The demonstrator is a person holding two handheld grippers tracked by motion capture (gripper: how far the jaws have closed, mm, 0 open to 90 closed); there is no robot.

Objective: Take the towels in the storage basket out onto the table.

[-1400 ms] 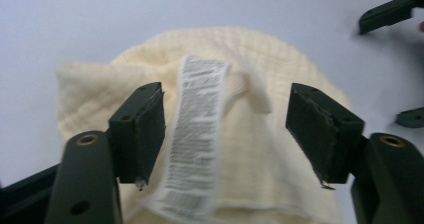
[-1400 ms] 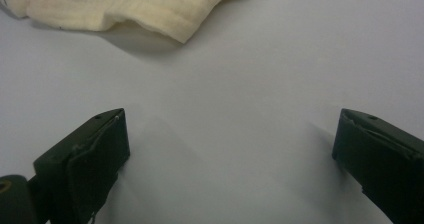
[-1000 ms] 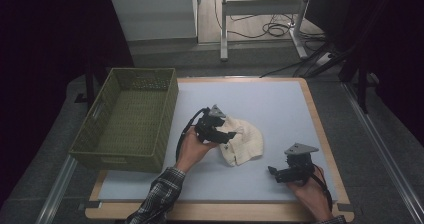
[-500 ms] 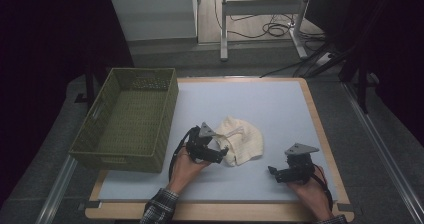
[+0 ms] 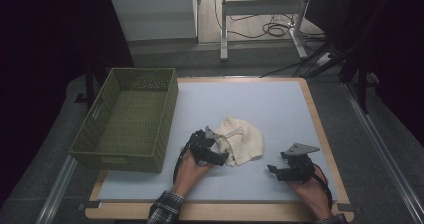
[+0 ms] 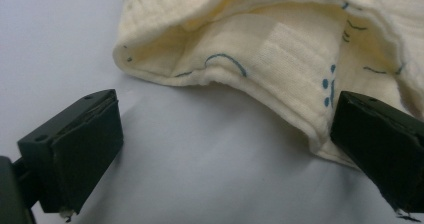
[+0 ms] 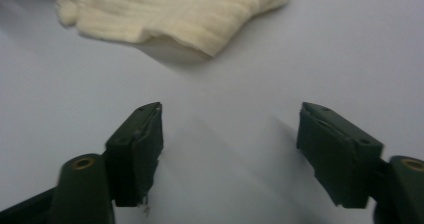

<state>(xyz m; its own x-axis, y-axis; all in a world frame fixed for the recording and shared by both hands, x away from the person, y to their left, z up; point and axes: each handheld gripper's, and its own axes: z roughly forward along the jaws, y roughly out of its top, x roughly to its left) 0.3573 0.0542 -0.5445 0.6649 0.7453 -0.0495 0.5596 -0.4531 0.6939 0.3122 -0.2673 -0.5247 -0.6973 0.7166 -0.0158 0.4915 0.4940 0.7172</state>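
- Our green basket (image 5: 127,119) stands at the table's (image 5: 280,104) left edge.
- Our left tool (image 5: 216,156) has just been opening; its jaws stand wide apart at the cream cloth's (image 5: 242,140) near hem, nothing pinched yet. We should slide one jaw under the hem before closing.
- Our right tool (image 5: 274,170), jaws apart but just narrowing, rests on bare table well right of the cloth.

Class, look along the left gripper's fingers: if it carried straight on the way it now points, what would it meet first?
Most likely the cream cloth. The left gripper has just been opening, its fingers wide on the pale blue mat, and the cloth's folded edge lies directly ahead between them, one finger already beside it.
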